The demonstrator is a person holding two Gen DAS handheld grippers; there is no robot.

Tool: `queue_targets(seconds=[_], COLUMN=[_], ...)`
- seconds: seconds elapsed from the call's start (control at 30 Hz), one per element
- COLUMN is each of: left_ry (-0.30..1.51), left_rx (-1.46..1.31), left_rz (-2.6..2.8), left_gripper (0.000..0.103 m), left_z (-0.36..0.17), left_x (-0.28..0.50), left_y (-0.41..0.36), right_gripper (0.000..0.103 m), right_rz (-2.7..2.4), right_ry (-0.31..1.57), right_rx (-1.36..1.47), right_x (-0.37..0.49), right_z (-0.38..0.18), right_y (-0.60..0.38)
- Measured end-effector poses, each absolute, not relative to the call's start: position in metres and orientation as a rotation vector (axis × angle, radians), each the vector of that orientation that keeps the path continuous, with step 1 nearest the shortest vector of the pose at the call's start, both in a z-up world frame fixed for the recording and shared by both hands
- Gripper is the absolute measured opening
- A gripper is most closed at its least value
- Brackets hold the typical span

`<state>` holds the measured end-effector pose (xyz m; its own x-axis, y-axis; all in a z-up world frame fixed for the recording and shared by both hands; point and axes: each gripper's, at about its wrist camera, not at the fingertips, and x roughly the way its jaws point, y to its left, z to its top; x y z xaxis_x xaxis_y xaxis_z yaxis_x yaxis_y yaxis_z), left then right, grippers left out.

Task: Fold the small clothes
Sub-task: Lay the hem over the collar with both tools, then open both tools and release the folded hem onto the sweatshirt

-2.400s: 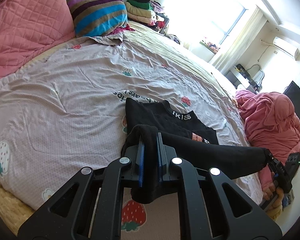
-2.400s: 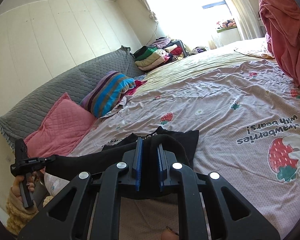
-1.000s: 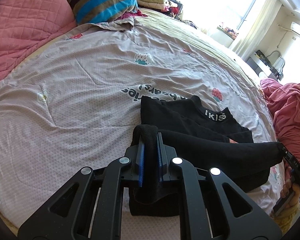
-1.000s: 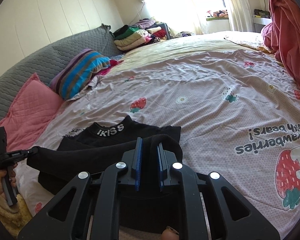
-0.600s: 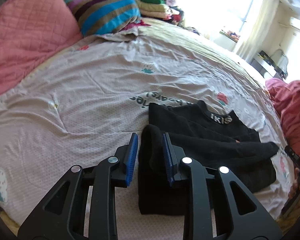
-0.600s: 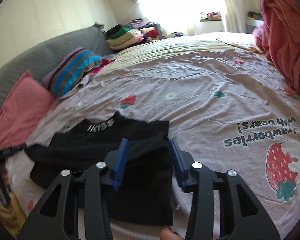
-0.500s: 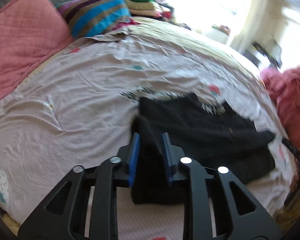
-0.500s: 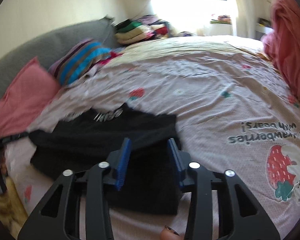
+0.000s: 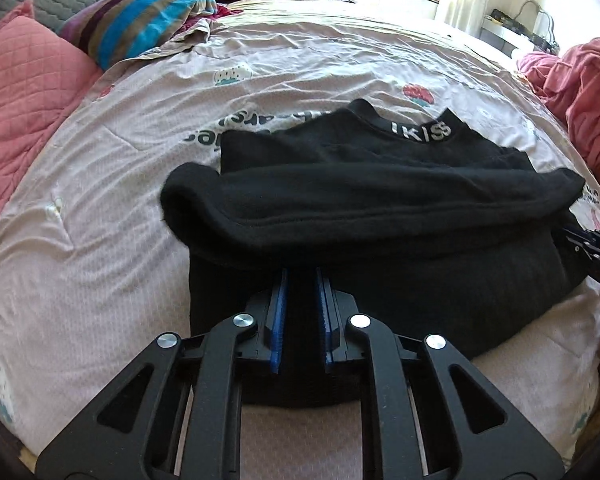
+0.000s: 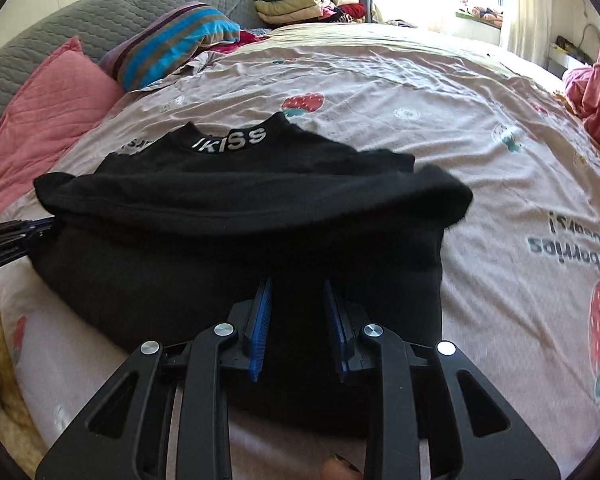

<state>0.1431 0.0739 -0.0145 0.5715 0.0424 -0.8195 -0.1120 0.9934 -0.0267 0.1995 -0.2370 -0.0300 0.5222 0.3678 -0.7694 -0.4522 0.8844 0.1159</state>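
Observation:
A small black top (image 9: 380,200) with a white "IKISS" collar band (image 9: 420,133) lies on the bed, its lower hem folded up over the body. It also shows in the right wrist view (image 10: 240,208). My left gripper (image 9: 301,280) is open, just behind the folded hem near its left end, holding nothing. My right gripper (image 10: 297,292) is open wider, over the near part of the top near its right end, holding nothing. The right gripper's tip (image 9: 592,248) shows at the right edge of the left wrist view.
The bed has a pale pink strawberry-print sheet (image 9: 100,200). A pink quilted pillow (image 9: 20,80) and a striped pillow (image 9: 140,8) lie at the left. A stack of folded clothes (image 10: 300,0) sits at the back. A pink-red heap (image 9: 588,80) lies at the right.
Both grippers carried the hem forward over the top, then opened and let it go. They have drawn back a little, and the fold now lies on the top.

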Motion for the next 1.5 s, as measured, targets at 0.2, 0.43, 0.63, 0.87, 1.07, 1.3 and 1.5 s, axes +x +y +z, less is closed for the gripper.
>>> queue_targets(seconds=[0.2, 0.43, 0.63, 0.87, 1.07, 1.3, 1.5], left_ry=[0.956, 0.907, 0.86, 0.91, 0.966, 0.971, 0.884], left_rx=[-0.1, -0.155, -0.224, -0.294, -0.312, -0.315, -0.228], left_rz=[0.103, 0.157, 0.199, 0.22, 0.192, 0.16, 0.171], left_gripper=[0.008, 0.008, 0.009, 0.023, 0.042, 0.011, 0.003], left_z=[-0.013, 0.0, 0.017, -0.001, -0.023, -0.03, 0.003], left_x=[0.164, 0.188, 0.188, 0.193, 0.209, 0.218, 0.213], left_y=[0.08, 0.101, 0.128, 0.154, 0.156, 0.151, 0.142], right_gripper=[0.025, 0.025, 0.025, 0.04, 0.044, 0.009, 0.007], right_rz=[0.477, 0.41, 0.326, 0.32, 0.36, 0.347, 0.353], right_ry=[0.873, 0.833, 0.809, 0.868, 0.908, 0.901, 0.786], right_rx=[-0.105, -0.05, 0.002, 0.033, 0.056, 0.021, 0.075], right_x=[0.225, 0.262, 0.28, 0.292, 0.304, 0.31, 0.3], right_z=[-0.027, -0.018, -0.012, -0.021, -0.025, -0.032, -0.003], right_y=[-0.228, -0.234, -0.257, -0.278, -0.274, -0.268, -0.278])
